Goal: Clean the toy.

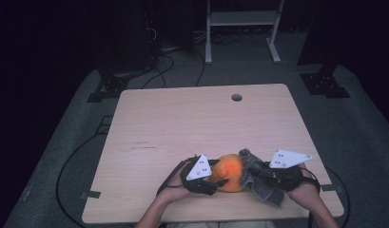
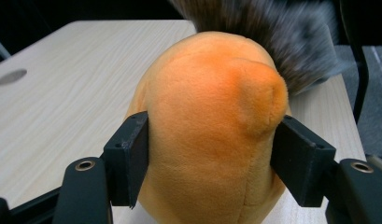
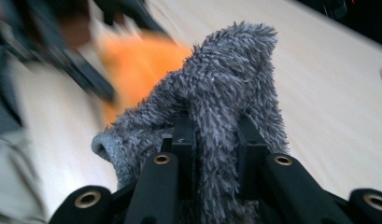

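Observation:
An orange plush toy [image 1: 230, 171] sits near the front edge of the wooden table [image 1: 182, 118]. In the left gripper view its rounded body [image 2: 212, 116] bulges between the two jaws, and my left gripper [image 2: 212, 154] is shut on its sides. From the left, that left gripper [image 1: 219, 178] reaches the toy in the high view. A grey fuzzy cloth [image 3: 226, 93] is pinched in my right gripper [image 3: 216, 135], its free end standing up above the jaws. Seen from above, the cloth [image 1: 256, 183] lies against the toy's right side, under the right gripper [image 1: 258, 173].
A round cable hole [image 1: 236, 97] sits near the table's far edge. Beyond the table stand a white metal frame [image 1: 242, 19], black stand feet [image 1: 106, 88] and loose cables [image 1: 159, 61] on the grey floor. The person's forearms come in at the table's front edge.

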### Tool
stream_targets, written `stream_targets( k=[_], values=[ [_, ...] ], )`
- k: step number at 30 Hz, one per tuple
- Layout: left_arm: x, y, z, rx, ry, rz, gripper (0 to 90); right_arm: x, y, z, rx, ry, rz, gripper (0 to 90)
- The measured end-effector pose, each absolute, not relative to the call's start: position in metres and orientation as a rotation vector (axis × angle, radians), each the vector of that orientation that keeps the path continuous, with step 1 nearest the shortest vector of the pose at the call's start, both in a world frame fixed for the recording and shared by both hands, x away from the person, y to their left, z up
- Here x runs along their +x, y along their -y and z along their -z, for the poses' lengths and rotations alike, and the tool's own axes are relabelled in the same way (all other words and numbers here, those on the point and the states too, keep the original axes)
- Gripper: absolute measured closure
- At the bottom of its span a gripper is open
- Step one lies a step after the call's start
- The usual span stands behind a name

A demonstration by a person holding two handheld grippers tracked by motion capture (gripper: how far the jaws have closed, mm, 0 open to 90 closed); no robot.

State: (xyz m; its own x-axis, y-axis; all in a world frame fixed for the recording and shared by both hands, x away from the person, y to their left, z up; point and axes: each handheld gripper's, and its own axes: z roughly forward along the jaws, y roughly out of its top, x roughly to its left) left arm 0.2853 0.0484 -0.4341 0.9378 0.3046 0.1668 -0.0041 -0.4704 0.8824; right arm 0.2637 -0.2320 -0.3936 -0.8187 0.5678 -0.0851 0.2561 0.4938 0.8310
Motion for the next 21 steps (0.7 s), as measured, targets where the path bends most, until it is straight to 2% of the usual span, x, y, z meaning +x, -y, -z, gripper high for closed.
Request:
stream_targets(
  k=[2, 6, 8, 12, 18, 21],
  values=[
    [0.281, -0.043, 0.432, 2.053, -0.158, -0.395, 33.1, 0.254, 0.214, 0.374, 0.572, -2.391, -1.296, 73.2],
    [0.279, -0.043, 0.433, 2.062, -0.145, -0.405, 32.7, 0.251, 0.197, 0.374, 0.502, -2.416, -1.247, 72.5],
    [0.281, -0.045, 0.435, 2.046, -0.164, -0.389, 32.7, 0.257, 0.202, 0.384, 0.555, -2.430, -1.244, 72.9],
    [0.280, -0.041, 0.433, 2.055, -0.150, -0.396, 31.9, 0.254, 0.210, 0.381, 0.589, -2.383, -1.270, 73.5],
    [0.279, -0.044, 0.436, 2.065, -0.146, -0.391, 31.7, 0.256, 0.192, 0.384, 0.548, -2.406, -1.327, 73.6],
    [0.283, -0.047, 0.437, 2.059, -0.165, -0.372, 32.3, 0.261, 0.199, 0.388, 0.587, -2.401, -1.333, 73.7]
  ],
)
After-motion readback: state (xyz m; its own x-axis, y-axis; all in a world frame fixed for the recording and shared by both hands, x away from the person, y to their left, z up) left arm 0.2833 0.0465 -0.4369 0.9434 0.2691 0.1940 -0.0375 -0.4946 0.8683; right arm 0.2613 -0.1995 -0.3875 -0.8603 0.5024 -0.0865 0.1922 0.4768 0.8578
